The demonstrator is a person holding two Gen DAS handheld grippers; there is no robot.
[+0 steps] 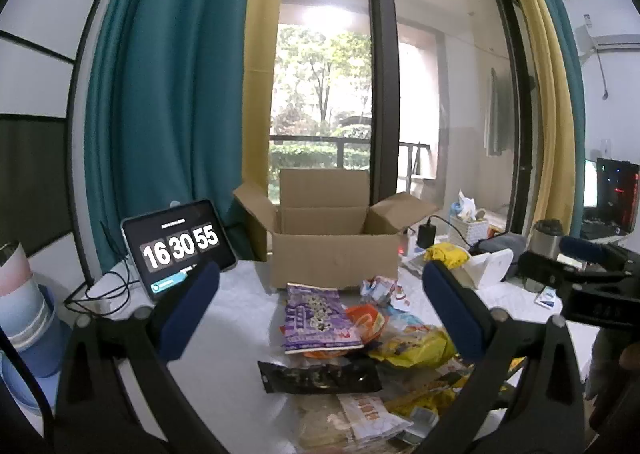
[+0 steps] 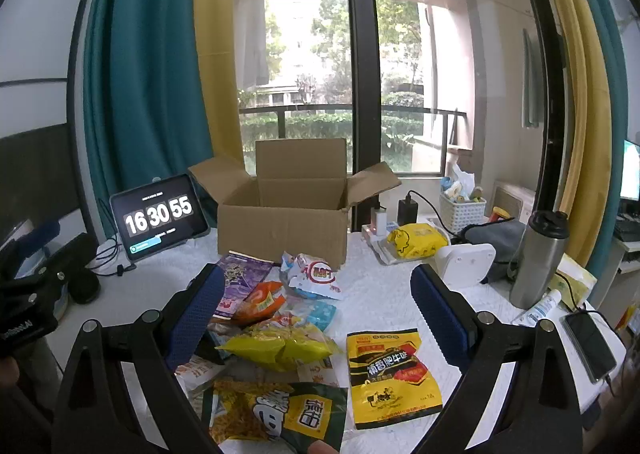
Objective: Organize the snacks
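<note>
1. I saw a white desk (image 2: 384, 294) set against a tall window (image 2: 304, 66), with teal curtains (image 2: 140, 66) and yellow curtains (image 2: 216, 34) drawn to both sides and green hedges beyond a balcony rail.
2. An open cardboard box (image 2: 284, 230) stood at twelve o'clock on the desk, flaps up; I could not see its floor.
3. A tablet (image 2: 158, 216) showing a clock leaned at ten o'clock of the box, cables trailing beside it.
4. The snacks (image 2: 280, 318) lay in a loose heap just in front of the box, at six o'clock from it, with a yellow packet (image 2: 390, 370) lying slightly apart at the heap's four o'clock.
5. At two o'clock of the box I noted a white basket (image 2: 462, 212), a steel flask (image 2: 538, 258), and a phone (image 2: 590, 342) near the desk's edge.
6. My left tool (image 1: 320, 310) hung released above the heap, nothing between its blue pads.
7. My right tool (image 2: 316, 314) was likewise released, wide apart over the packets, grasping nothing.
</note>
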